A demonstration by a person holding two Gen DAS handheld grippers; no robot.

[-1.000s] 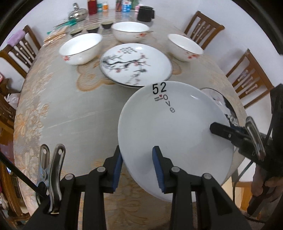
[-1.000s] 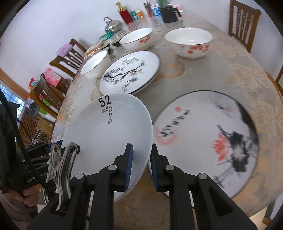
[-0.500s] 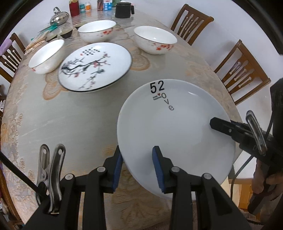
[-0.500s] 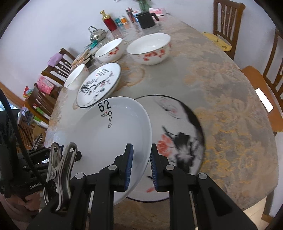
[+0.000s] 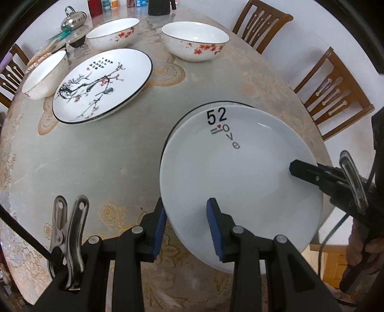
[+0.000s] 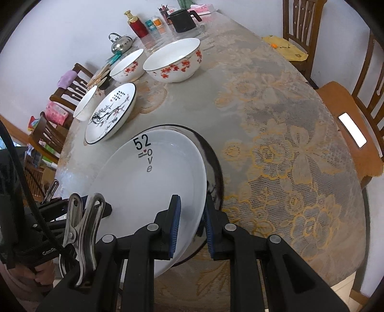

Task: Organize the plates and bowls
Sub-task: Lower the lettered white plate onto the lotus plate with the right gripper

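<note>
A white plate printed "52 love" (image 5: pixel 240 187) (image 6: pixel 148 192) is held by its rim from two sides. My left gripper (image 5: pixel 187 208) is shut on its near-left rim. My right gripper (image 6: pixel 192 204) is shut on the opposite rim and shows in the left wrist view as a black finger (image 5: pixel 295 168). Below the white plate lies a dark-rimmed painted plate (image 6: pixel 213 168) (image 5: pixel 172 129), almost wholly hidden. Whether the two plates touch I cannot tell. A plum-blossom plate (image 5: pixel 103 84) lies further in, with three red-flowered bowls (image 5: pixel 195 40) (image 5: pixel 112 32) (image 5: pixel 44 74) around it.
The round table (image 6: pixel 288 134) has a lace cloth, and its edge runs close under the held plate. A kettle (image 6: pixel 121 43), a red bottle (image 6: pixel 138 25) and a black jug (image 6: pixel 183 20) stand at the far side. Wooden chairs (image 5: pixel 331 93) ring the table.
Both grippers have carried the white plate sideways across the table. The dark-rimmed painted plate, open to view before, is now nearly covered by it. The grips have not changed.
</note>
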